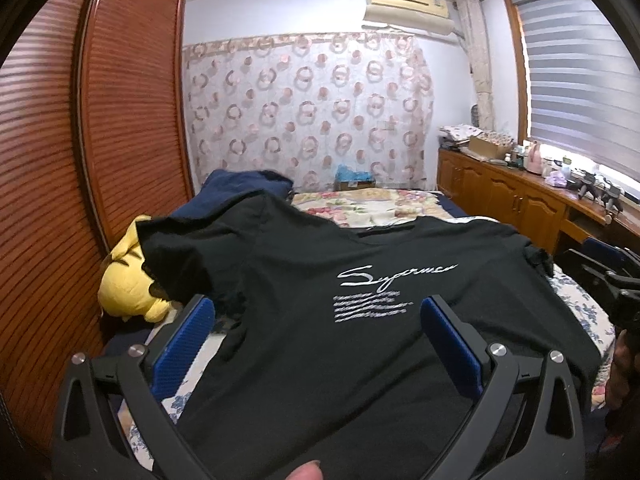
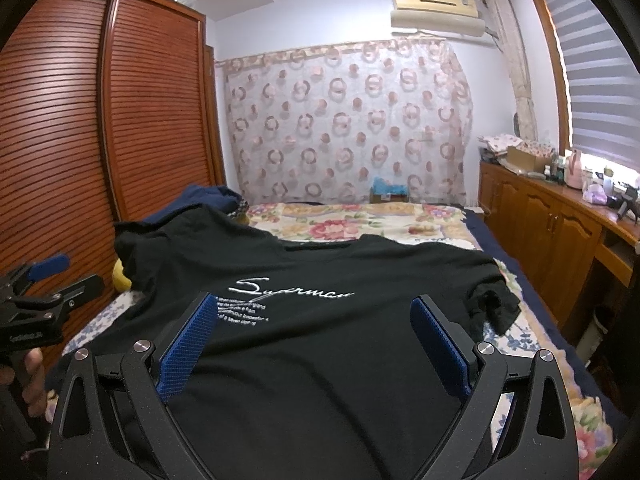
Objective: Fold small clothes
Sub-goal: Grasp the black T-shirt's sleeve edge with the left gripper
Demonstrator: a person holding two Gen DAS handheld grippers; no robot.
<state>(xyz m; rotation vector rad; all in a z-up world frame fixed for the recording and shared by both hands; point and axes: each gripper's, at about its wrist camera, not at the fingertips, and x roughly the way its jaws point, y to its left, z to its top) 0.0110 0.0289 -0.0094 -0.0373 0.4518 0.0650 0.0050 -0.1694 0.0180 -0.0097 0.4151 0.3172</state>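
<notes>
- Both pairs of jaws stand spread wide: left gripper and right gripper hover over the black T-shirt, gripping nothing.
- Shirt lies print-up on the floral bedspread, its right sleeve apparently bunched.
- Yellow plush toy sits beside the left sleeve.

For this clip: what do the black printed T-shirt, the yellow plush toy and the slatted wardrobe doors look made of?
Black printed T-shirt: soft matte knit, probably cotton; it drapes and creases.
Yellow plush toy: fuzzy stuffed fabric, with rounded, padded form.
Slatted wardrobe doors: reddish-brown wood or wood veneer with a slight sheen; fine horizontal louvres.
</notes>
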